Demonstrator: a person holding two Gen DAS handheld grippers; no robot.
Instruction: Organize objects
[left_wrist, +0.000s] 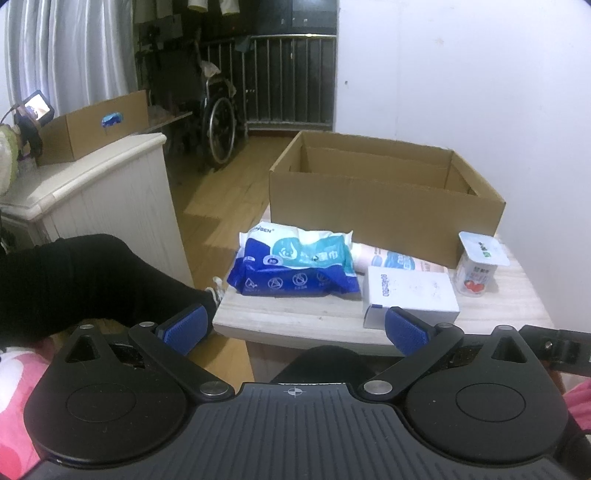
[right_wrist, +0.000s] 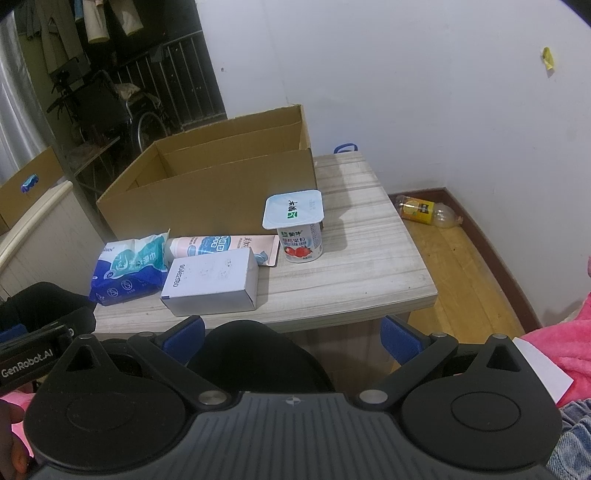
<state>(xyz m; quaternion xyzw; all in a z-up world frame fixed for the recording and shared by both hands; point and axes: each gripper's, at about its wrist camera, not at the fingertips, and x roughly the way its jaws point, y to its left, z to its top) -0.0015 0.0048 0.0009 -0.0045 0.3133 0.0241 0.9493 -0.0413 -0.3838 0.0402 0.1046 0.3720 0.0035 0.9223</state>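
Partly hidden behind white box (right_wrist: 210, 282), pink tube (right_wrist: 221, 246); both tongs (left_wrist: 295, 325) (right_wrist: 291, 332) wide, empty.

Right gripper (right_wrist: 291, 334) at 6 o'clock, blue pads spread wide, holding nothing. Tabletop (right_wrist: 369, 258) ahead. White box (right_wrist: 210, 282) nearest, at 11 o'clock; wipes pack (right_wrist: 129, 269) just beside it at 10. Pink tube (right_wrist: 221, 245) behind the box. Yogurt cup (right_wrist: 299, 230) upright at 12. Open cardboard box (right_wrist: 207, 192) behind them.
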